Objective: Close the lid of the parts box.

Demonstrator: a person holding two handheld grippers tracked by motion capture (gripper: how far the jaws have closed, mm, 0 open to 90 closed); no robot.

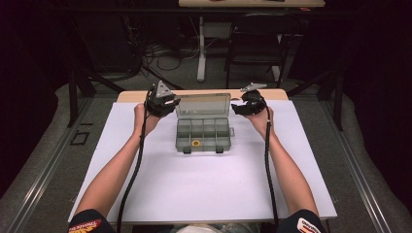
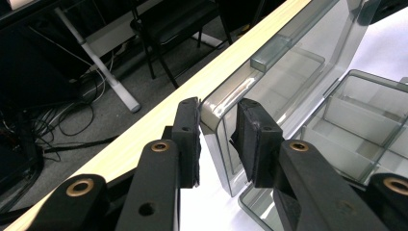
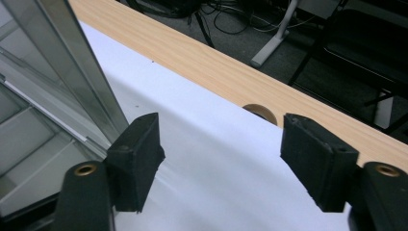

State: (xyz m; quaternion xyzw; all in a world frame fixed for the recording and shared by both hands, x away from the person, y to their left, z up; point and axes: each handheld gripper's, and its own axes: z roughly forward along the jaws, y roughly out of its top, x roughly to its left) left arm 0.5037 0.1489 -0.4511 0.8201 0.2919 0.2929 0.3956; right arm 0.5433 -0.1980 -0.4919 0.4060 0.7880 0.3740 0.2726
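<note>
You're keeping the clear organizer box (image 1: 202, 135) sitting mid-table on the white sheet (image 1: 204, 184), lid (image 2: 250, 91) standing up. Your left gripper (image 2: 217, 139) is straddling the lid's corner edge, jaws near it, pad contact unclear. Your right gripper (image 3: 219, 161) is hanging open with nothing between its jaws, just beside the lid's other edge.

1. A white sheet (image 1: 204, 179) covers most of the table, whose pale wooden top (image 1: 131, 95) shows as a strip along the far edge
2. A round hole (image 3: 260, 111) is cut into that wooden strip, just beyond the sheet's edge
3. A black chair (image 1: 256, 41) stands on the floor beyond the table
4. A white table leg (image 1: 201, 51) rises beside the chair
5. Loose black cables (image 1: 160, 56) lie tangled on the grey floor, left of that leg
</note>
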